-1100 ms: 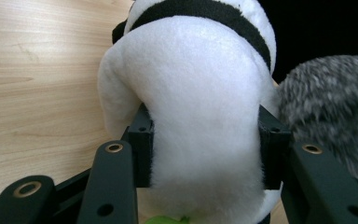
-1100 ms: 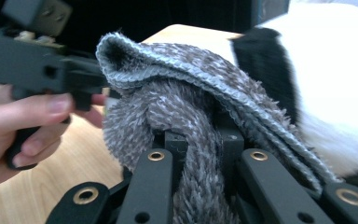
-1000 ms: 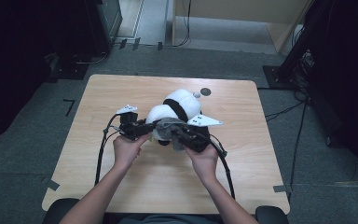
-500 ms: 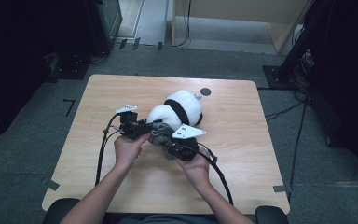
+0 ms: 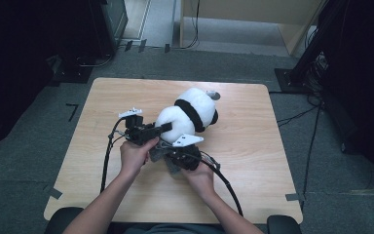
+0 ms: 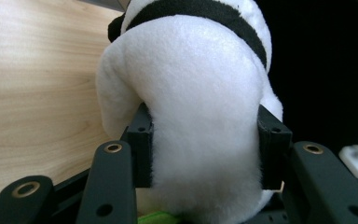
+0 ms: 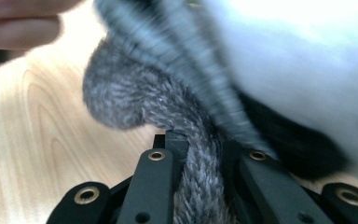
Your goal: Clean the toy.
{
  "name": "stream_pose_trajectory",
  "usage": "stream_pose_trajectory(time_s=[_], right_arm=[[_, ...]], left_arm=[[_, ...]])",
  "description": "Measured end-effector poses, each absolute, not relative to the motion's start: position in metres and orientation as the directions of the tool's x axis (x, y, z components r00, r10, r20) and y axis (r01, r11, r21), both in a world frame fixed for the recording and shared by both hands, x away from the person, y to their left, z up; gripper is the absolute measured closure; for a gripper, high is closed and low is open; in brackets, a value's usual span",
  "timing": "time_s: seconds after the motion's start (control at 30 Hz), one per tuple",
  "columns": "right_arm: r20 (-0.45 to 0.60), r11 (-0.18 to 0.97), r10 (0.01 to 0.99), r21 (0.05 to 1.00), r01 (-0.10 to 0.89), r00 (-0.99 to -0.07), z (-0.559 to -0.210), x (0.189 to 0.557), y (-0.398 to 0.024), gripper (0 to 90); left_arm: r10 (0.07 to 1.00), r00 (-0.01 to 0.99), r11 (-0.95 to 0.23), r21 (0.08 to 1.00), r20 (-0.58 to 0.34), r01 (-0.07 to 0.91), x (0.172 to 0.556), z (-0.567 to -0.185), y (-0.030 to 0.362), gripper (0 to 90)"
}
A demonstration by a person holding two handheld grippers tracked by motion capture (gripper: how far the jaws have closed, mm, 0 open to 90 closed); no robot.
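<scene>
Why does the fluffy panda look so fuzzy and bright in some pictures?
In the right gripper view the panda is too close: blurred and glaring white, while the grey cloth is sharper. The left gripper view shows its fur crisp. The high view is dim, with dark room edges.

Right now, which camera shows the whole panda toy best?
The high view: the panda toy lies whole on the table. The left gripper view shows its white body squeezed close up; the right gripper view, blurred white fur beside grey fabric.
</scene>
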State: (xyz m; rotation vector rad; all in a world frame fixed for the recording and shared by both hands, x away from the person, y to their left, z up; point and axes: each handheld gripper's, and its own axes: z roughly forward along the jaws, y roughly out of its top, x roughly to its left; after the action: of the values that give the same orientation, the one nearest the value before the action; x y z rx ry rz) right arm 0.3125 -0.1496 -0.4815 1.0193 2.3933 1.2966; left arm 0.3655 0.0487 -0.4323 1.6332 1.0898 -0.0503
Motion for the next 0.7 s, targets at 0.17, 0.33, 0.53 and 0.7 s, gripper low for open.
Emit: stream_pose_trajectory(time_s=[0.17, 0.33, 0.53, 0.7], right_arm=[[0.119, 0.357, 0.690, 0.802, 0.479, -0.714, -0.481, 0.317, -0.162, 81.0], [0.101, 0.375, 0.706, 0.786, 0.491, -0.701, -0.481, 0.319, -0.170, 80.9], [0.105, 0.351, 0.736, 0.785, 0.510, -0.668, -0.479, 0.323, -0.186, 80.8], [0.117, 0.321, 0.762, 0.786, 0.529, -0.636, -0.473, 0.328, -0.202, 80.9]], left_arm=[[0.615, 0.570, 0.043, 0.745, -0.544, 0.665, 0.367, -0.435, 0.051, 52.6], [0.622, 0.570, 0.037, 0.748, -0.537, 0.663, 0.369, -0.436, 0.056, 52.6], [0.627, 0.565, 0.050, 0.751, -0.537, 0.658, 0.371, -0.435, 0.065, 52.8], [0.644, 0.564, 0.050, 0.765, -0.516, 0.642, 0.371, -0.433, 0.071, 53.1]])
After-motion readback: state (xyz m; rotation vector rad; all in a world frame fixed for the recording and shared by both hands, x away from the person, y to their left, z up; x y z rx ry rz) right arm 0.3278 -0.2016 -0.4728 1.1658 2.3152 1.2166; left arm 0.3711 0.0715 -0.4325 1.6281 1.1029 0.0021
